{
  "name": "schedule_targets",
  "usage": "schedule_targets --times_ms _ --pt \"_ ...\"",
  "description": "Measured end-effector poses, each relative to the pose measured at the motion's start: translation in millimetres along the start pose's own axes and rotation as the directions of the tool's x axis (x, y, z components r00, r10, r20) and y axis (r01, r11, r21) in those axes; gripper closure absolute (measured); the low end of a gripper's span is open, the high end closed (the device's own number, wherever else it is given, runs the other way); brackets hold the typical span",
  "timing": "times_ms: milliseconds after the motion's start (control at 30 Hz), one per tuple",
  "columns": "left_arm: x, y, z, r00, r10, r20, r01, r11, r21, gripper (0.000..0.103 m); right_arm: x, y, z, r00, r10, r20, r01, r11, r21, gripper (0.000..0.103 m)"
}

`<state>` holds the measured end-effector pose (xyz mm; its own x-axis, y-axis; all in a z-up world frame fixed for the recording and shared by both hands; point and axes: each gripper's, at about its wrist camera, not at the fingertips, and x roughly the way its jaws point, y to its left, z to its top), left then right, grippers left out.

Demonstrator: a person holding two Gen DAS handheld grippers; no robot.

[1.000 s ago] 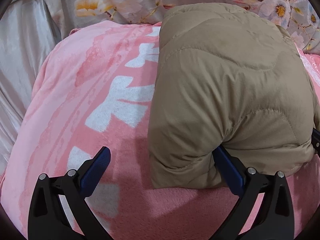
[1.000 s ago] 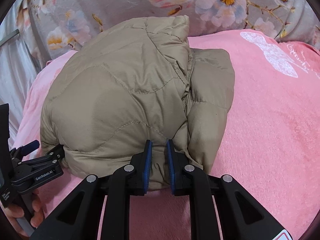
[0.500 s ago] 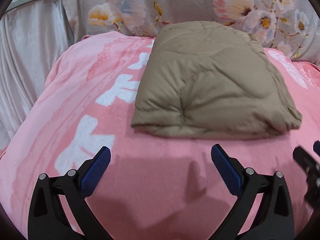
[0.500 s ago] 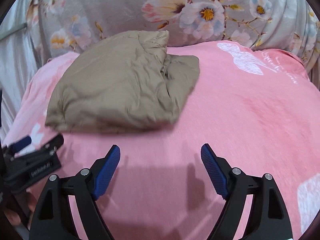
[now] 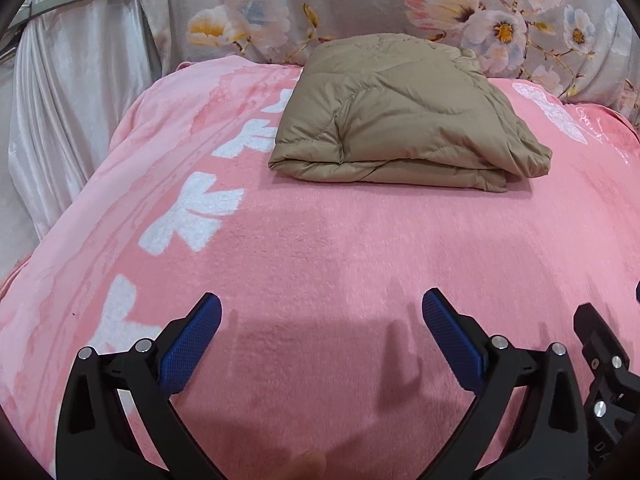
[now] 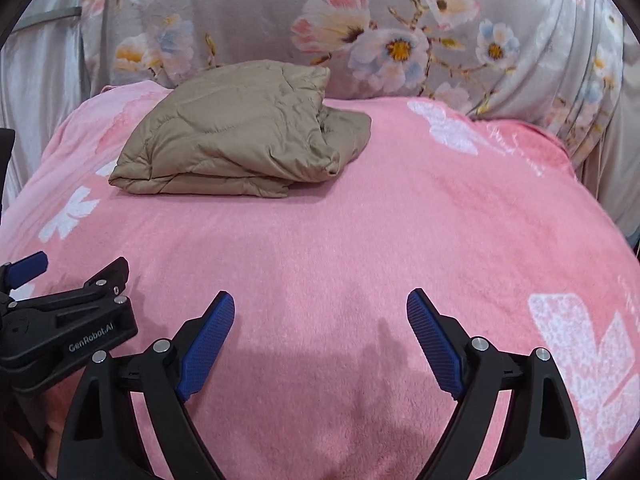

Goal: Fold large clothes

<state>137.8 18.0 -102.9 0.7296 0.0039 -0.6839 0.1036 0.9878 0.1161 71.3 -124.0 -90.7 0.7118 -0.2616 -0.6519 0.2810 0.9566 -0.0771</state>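
Observation:
A tan quilted puffer jacket (image 5: 400, 116) lies folded into a thick bundle on the pink blanket (image 5: 320, 248), at the far side near the flowered curtain. It also shows in the right wrist view (image 6: 240, 136), at the far left. My left gripper (image 5: 320, 308) is open and empty, low over the near part of the blanket, well short of the jacket. My right gripper (image 6: 320, 308) is open and empty too, to the right of the left one. Part of the left gripper (image 6: 60, 320) shows at the left edge of the right wrist view.
The pink blanket has white flower prints (image 5: 188, 216) and covers the whole bed. A grey flowered curtain (image 6: 380, 32) hangs behind it. A silvery white drape (image 5: 68, 112) hangs at the left. The blanket falls away at its right edge (image 6: 592, 184).
One second ago the right gripper was shut on the jacket's near edge. It has let go and opened. Both grippers have drawn back toward me, and the jacket now rests flat.

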Motion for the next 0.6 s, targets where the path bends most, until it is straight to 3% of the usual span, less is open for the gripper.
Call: schedule_targets --times_ms 600 --pt "-10.1 -7.2 -4.2 0.999 0.021 0.047 -0.022 0.999 0.03 0.005 2.3 4.3 -1.1 1.0 0.014 -0.012 -0.014 1.0 -0.011 0.017"
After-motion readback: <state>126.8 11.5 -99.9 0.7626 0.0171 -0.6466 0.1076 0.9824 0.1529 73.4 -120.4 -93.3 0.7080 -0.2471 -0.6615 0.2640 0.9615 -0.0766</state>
